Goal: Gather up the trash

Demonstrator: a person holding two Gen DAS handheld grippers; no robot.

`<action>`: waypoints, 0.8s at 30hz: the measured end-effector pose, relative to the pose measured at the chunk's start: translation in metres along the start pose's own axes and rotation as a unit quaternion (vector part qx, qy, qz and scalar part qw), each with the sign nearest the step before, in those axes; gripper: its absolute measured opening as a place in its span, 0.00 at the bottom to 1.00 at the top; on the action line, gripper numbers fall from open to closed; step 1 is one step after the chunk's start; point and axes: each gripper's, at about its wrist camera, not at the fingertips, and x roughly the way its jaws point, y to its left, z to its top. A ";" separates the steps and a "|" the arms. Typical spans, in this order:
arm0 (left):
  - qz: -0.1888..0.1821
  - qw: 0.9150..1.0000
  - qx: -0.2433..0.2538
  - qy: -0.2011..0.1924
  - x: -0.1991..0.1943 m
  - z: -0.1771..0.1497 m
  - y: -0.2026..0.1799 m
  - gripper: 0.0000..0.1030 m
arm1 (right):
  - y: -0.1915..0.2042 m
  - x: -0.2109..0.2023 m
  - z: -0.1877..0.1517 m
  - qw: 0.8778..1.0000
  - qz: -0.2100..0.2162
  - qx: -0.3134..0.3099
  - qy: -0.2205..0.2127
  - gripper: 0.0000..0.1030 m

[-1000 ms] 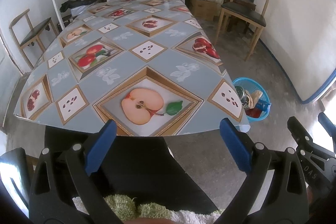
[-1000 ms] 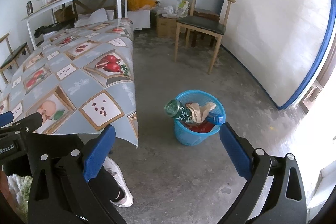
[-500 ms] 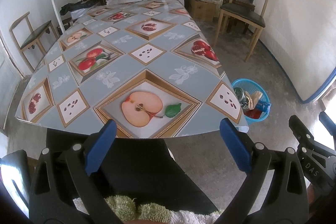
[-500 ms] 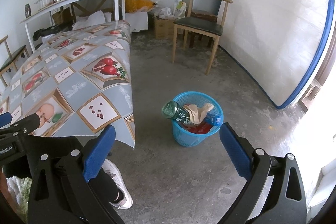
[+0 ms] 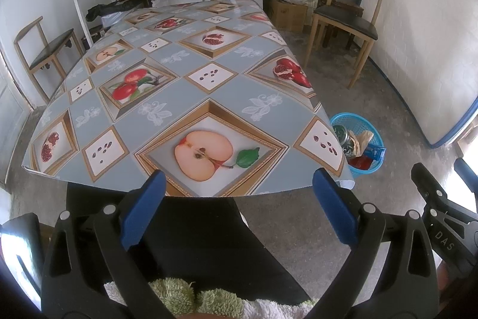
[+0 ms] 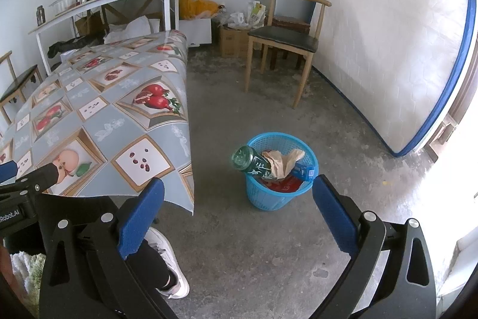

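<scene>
We hold the left hand-held gripper [image 5: 239, 205] and the right hand-held gripper [image 6: 239, 207] wide apart, both holding nothing. The blue basket [image 6: 263, 199] on the floor by the worktop [image 5: 227, 88] corner holds trash.

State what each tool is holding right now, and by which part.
Nothing is held. The left tool and the right tool are both open with empty gaps; the trash already sits in the blue basket on the floor.

bare floor [image 6: 269, 244] lies open between the table [image 6: 125, 121] edge and the bin [image 6: 280, 187]; a bottle [image 6: 251, 162] and paper [image 6: 282, 159] crowd the bin's mouth.
</scene>
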 end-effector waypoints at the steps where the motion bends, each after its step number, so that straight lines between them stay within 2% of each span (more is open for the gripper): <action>1: 0.000 1.000 0.000 0.000 0.000 0.000 0.000 0.92 | 0.000 0.000 0.000 1.000 0.000 0.000 0.000 0.94; 24: 0.002 1.000 0.000 -0.003 -0.002 0.000 0.004 0.92 | 0.002 -0.002 0.000 1.000 0.000 -0.001 -0.003 0.94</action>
